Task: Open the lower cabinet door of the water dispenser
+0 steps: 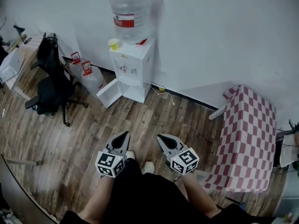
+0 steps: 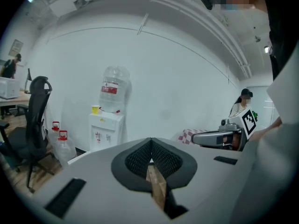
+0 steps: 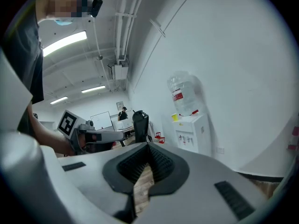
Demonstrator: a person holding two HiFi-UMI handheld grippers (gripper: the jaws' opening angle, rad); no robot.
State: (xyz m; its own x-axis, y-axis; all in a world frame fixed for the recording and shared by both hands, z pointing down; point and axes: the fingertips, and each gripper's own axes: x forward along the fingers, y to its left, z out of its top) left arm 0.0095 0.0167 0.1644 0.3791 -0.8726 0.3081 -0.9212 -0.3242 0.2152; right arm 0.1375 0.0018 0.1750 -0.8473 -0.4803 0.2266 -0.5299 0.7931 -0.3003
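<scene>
Bottle (image 1: 133,6) on water dispenser (image 1: 135,62), red-and-white label (image 1: 124,20) illegible; left tool (image 1: 127,134), right tool (image 1: 160,136) closed, empty.

Plain white wall (image 1: 224,41) fills twelve o'clock, with wood-plank floor (image 1: 93,139) spread below it. A black office chair (image 1: 51,85) sits at nine o'clock, and a bench (image 1: 247,139) draped in red-and-white check at four. Strip lights (image 3: 65,42) glow on the ceiling.

Two red-capped water jugs (image 1: 88,77) stood just beside a black office chair (image 1: 50,90); a checkered table (image 1: 247,139) stood well apart from it.
</scene>
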